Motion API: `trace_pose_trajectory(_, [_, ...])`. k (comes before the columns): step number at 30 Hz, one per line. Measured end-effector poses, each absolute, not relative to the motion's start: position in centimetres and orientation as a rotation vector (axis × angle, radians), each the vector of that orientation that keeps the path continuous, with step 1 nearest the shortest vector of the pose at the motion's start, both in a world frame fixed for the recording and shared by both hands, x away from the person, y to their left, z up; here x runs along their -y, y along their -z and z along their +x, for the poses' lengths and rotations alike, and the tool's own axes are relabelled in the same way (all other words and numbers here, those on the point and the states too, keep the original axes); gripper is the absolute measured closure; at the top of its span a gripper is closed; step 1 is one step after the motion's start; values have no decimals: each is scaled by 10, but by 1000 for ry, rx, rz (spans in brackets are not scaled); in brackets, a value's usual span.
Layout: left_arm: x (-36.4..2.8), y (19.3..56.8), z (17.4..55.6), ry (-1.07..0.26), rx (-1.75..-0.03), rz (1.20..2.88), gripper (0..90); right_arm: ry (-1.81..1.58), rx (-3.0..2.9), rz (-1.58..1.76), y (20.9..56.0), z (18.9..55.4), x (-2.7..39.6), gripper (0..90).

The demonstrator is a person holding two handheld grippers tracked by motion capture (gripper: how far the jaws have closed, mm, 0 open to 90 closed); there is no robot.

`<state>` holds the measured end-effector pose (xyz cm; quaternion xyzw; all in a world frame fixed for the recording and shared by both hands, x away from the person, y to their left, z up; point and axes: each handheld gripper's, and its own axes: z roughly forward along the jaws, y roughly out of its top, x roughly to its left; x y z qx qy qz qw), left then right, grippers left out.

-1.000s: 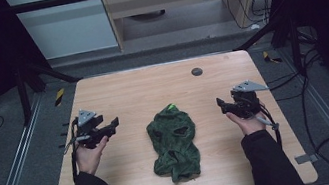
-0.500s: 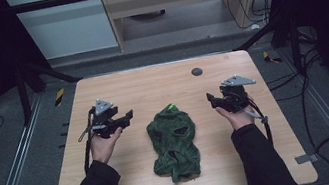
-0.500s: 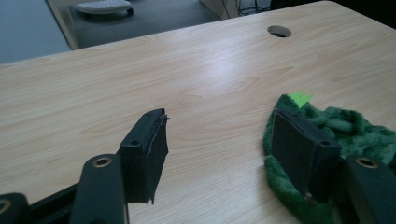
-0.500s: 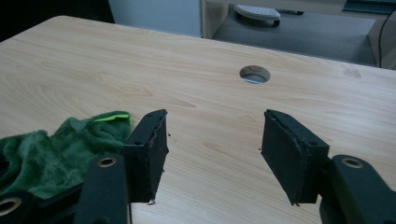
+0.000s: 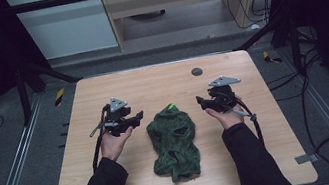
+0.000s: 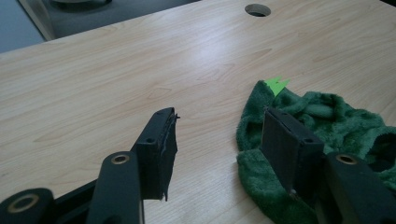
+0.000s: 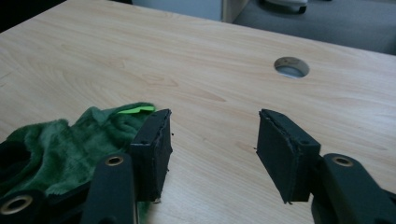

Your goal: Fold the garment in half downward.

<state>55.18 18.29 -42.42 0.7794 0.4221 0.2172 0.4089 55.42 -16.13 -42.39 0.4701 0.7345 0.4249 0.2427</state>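
Green plush garment lies crumpled at the middle of the worktop, long axis running toward the person, a small bright green tag at its far end. It rests flat, nothing lifting it.

Left hand-held gripper sits just beside the garment's far-left edge, held low in an upturned palm. In the left gripper view its jaws have just been closing yet stand apart and released; one pad overlaps the plush edge, the other is over bare wood. The fabric edge seems to sit at the gap, not pinched.

Right hand-held gripper mirrors it just beside the garment's far-right edge. Its jaws have likewise just been closing, also released, with bare wood between them in the right gripper view; the garment lies beside and behind the near pad.

Round cable hole lies beyond the garment, well apart from it.

Judgement: both tools flank the tagged end symmetrically, likely to take the two corners there at once so the piece can be spread or lifted evenly. Neither has a hold yet.
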Motion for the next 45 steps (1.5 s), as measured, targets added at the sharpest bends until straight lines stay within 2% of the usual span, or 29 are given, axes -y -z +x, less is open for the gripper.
trace_pose_trajectory(16, [-159, 453, 568, -470, -1104, 2079, 522, -1116, -2177, 1307, 456, 563, 131, 517])
trace_pose_trajectory(32, [-148, 480, 582, -399, -1133, 2160, 534, -1058, -2261, 1311, 481, 571, 111, 578])
trace_pose_trajectory(45, [-141, 484, 583, -345, -1146, 2174, 669, -1032, -2318, 1330, 494, 576, 103, 681])
